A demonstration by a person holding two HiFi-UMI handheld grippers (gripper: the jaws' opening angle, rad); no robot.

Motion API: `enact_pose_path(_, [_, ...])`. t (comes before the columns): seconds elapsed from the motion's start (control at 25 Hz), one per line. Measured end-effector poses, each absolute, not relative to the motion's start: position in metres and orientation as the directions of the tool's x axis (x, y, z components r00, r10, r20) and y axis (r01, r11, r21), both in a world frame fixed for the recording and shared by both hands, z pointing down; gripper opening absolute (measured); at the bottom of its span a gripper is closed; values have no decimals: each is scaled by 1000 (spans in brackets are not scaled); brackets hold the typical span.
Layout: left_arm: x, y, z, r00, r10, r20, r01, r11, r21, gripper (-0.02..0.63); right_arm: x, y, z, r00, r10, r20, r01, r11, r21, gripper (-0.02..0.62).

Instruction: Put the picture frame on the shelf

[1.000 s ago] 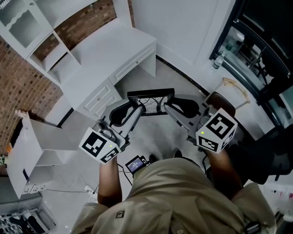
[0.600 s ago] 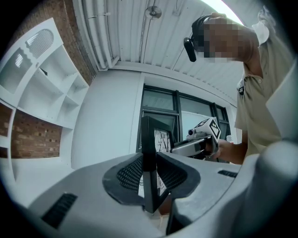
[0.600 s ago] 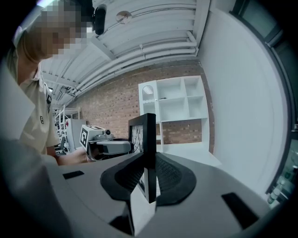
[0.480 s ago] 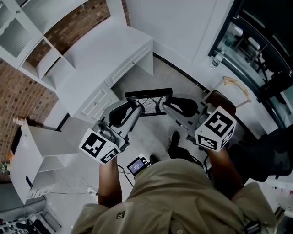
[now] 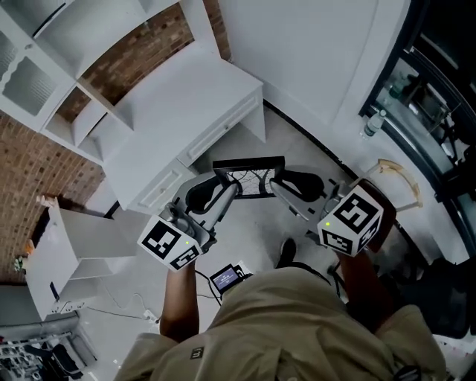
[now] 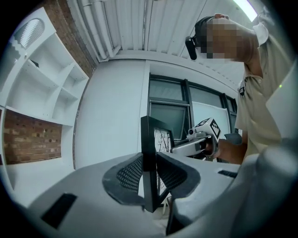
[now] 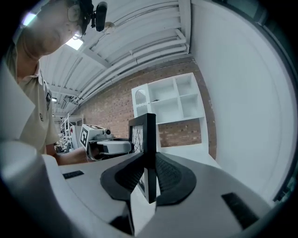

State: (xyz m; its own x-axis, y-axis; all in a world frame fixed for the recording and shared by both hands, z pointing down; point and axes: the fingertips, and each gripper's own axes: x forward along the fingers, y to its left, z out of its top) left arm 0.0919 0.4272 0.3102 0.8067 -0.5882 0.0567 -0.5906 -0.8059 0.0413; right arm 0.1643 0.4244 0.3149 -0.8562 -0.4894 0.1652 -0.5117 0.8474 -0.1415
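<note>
Now left gripper [image 5: 227, 184] and right gripper [image 5: 275, 184] clamp the black rectangular picture frame [image 5: 249, 177], carried nearer the white desk [image 5: 186, 97].

White desk [image 5: 178, 97] with drawers set against brick wall [image 5: 30, 160]; white shelf unit [image 7: 170, 102] seen above it. Plain white wall [image 5: 320, 52] adjoined. Grey floor [image 5: 253, 227] seen below. Dark-framed windows [image 6: 177, 104] noted beyond. Ribbed ceiling [image 6: 125, 23] lit by strip light [image 6: 244, 7].
</note>
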Motion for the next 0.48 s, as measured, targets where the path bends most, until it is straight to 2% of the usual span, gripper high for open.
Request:
enact_pose_path(0.16, [129, 376, 307, 779, -624, 69, -626, -779, 31, 81, 202, 370, 314, -877, -456, 151, -476, 867, -147, 72])
enact_pose_path(0.48, [148, 349, 311, 757, -646, 93, -651, -759, 24, 81, 220, 341, 318, -896, -425, 124, -441, 884, -155, 72])
